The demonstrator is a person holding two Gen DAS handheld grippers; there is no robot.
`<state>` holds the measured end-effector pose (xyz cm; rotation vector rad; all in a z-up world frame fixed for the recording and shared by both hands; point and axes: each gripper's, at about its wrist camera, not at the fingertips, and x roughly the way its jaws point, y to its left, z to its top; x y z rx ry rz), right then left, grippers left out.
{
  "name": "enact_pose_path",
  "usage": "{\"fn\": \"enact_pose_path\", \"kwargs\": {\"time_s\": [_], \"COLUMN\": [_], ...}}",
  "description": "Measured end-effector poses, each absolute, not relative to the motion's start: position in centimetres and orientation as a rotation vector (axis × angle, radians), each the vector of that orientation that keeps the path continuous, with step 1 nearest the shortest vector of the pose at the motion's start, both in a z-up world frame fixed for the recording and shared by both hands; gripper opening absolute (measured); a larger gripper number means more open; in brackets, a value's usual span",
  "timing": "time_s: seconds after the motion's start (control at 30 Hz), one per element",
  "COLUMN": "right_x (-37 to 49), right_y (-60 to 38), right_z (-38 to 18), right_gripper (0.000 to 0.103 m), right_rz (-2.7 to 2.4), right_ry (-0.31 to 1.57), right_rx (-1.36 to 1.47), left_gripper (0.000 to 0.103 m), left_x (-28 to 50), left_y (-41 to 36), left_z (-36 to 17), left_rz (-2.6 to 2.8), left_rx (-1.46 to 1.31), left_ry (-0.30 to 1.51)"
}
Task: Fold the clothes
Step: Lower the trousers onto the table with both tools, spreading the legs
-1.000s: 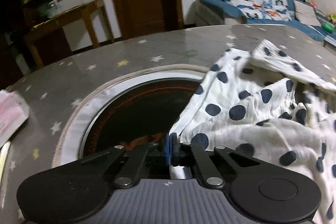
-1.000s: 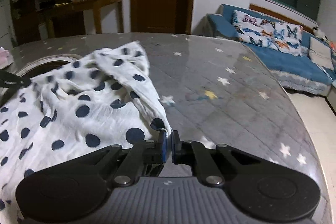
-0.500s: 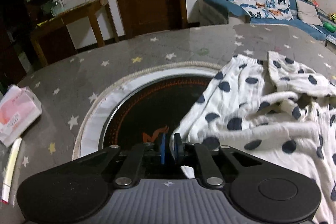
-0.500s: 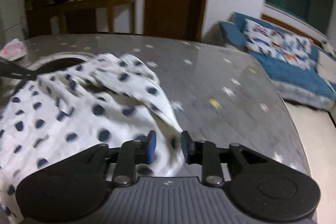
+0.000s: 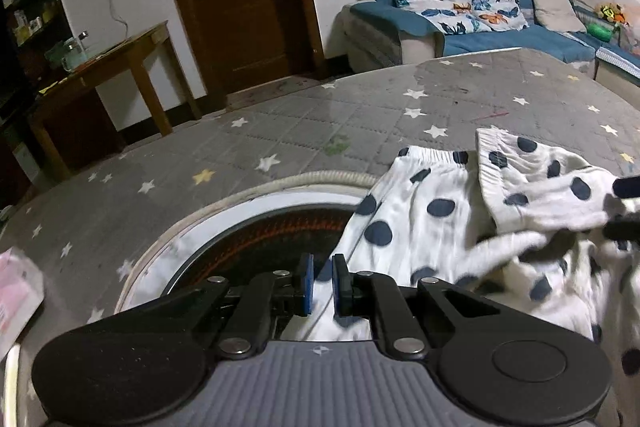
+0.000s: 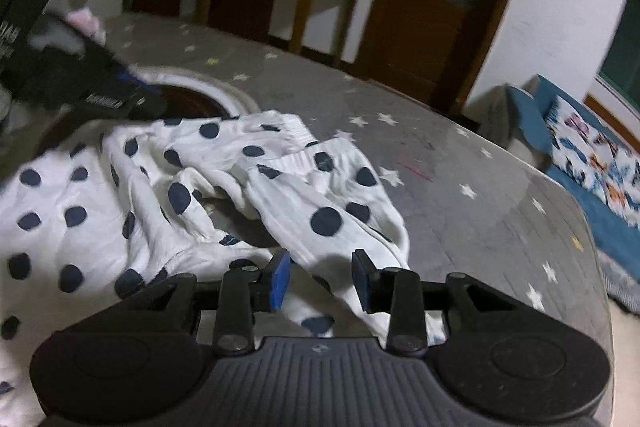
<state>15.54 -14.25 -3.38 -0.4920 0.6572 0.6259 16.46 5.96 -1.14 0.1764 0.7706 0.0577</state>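
Polka-dot garment (image 6: 168,195) rumpled on star-patterned table (image 5: 280,131), partly over round inset at 9 o'clock; left gripper (image 5: 319,279) slightly parted, right gripper (image 6: 320,277) spread wide (neither gripping); mid-fold, regrasp of an edge likely needed.

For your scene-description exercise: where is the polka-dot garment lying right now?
The garment lies crumpled on the starry table, its left edge over the round opening, in front of both grippers.
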Motion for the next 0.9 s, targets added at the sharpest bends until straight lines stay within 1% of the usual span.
{"fn": "enact_pose_path", "kwargs": {"time_s": [0.07,0.17,0.27,0.5,0.57,0.63,0.67,0.77,0.83,0.9], "right_x": [15.9,17.1,18.5,22.1,23.6,24.7,25.2,25.5,25.3,25.4], "right_y": [-13.5,-14.4,-16.0,-20.4,-22.5,-24.3,-25.1,-26.5,-26.2,-25.3], "right_z": [-3.9,-3.4,-2.5,-0.6,-0.9,-1.5,-1.9,-2.5,-2.5,-2.5], "right_gripper": [0.031,0.004,0.002,0.002,0.004,0.009,0.013,0.013,0.015,0.024], "right_rz": [0.645,0.615,0.560,0.407,0.333,0.265,0.230,0.189,0.220,0.282], "right_ry": [0.654,0.636,0.614,0.586,0.618,0.653,0.672,0.686,0.681,0.684], "right_rx": [-0.528,-0.499,-0.439,-0.273,-0.207,-0.173,-0.162,-0.164,-0.166,-0.168], "left_gripper": [0.011,0.011,0.011,0.013,0.018,0.030,0.031,0.033,0.041,0.043], "left_x": [17.5,18.8,19.9,22.3,22.9,23.3,23.5,24.1,24.6,25.1], "left_y": [5.7,5.2,4.9,4.2,3.9,3.6,3.4,2.7,2.3,1.9], "left_z": [-1.6,-2.3,-2.6,-2.9,-2.9,-2.8,-2.7,-2.6,-2.7,-3.1], "left_rz": [0.046,0.032,0.030,0.026,0.019,0.014,0.011,-0.008,-0.024,-0.031], "left_rx": [0.177,0.186,0.186,0.175,0.176,0.181,0.184,0.193,0.205,0.222], "left_ry": [0.783,0.791,0.793,0.792,0.786,0.777,0.771,0.759,0.753,0.751]}}
